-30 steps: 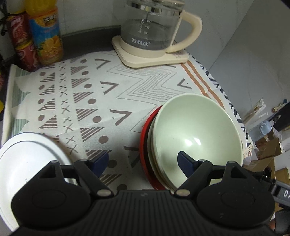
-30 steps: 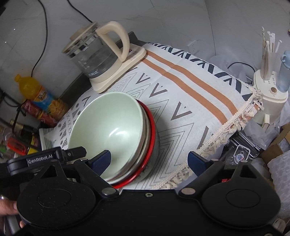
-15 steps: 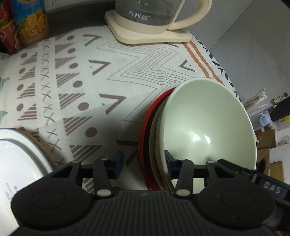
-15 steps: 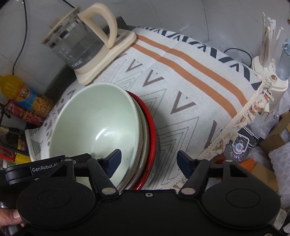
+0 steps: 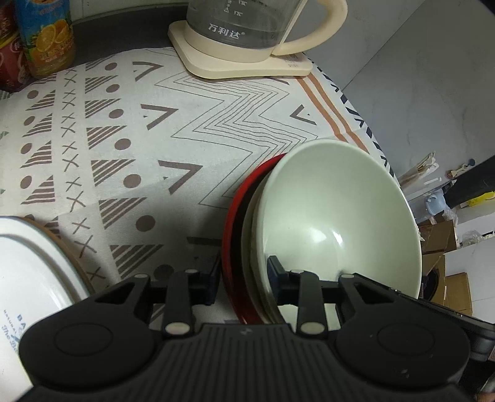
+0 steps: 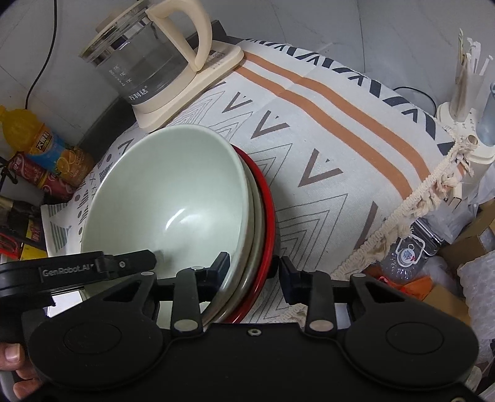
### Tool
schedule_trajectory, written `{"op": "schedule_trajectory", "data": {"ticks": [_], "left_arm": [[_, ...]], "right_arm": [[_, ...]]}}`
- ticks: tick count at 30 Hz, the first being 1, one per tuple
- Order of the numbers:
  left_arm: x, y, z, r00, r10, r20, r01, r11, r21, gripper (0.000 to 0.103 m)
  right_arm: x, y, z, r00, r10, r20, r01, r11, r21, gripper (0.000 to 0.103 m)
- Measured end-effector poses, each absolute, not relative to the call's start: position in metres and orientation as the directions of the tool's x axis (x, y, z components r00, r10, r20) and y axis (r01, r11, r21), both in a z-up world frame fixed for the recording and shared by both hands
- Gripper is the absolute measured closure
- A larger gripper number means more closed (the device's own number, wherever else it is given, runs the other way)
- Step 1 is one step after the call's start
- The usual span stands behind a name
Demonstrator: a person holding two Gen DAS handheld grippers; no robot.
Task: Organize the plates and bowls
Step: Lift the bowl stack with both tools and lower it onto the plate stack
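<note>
A: Jaws?
B: Left gripper and right gripper have just been closing, each pinching opposite rims of the stacked pale-green ceramic bowl and red plate.
A: Room?
B: Bare patterned cloth beyond both.

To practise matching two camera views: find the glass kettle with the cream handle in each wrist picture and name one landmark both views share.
Left wrist view: the glass kettle stands at top centre on its cream base, handle to the picture's right.
Right wrist view: the glass kettle stands at upper left, tilted by the lens, handle on its right side.
Shared landmark: the pale green bowl, stacked in the red plate.
</note>
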State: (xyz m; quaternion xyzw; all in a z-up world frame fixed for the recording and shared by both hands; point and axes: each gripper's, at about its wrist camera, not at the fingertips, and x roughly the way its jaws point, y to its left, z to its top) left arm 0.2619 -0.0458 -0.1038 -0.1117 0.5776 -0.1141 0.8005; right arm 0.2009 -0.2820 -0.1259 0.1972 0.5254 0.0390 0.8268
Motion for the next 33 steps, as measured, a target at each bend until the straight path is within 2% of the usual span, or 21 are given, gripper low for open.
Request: {"op": "schedule_trajectory", "data": {"ticks": [14, 33], "left_arm": [[0.235, -0.020, -0.077, 0.391, -0.270, -0.880, -0.027, 0.952, -0.304, 0.072], [0.178, 0.049, -0.044, 0.497, -0.135, -0.857, -0.240, 0.928, -0.285, 0.072]], "right_arm": [[0.196, -0.264, -0.107, 0.479, 0.310, -0.821, 0.032, 0.929, 0.369, 0.069], [0.189, -0.197, -0.081, 0.443, 0.443, -0.780, -0.213, 0.897, 0.388, 0.069]]}}
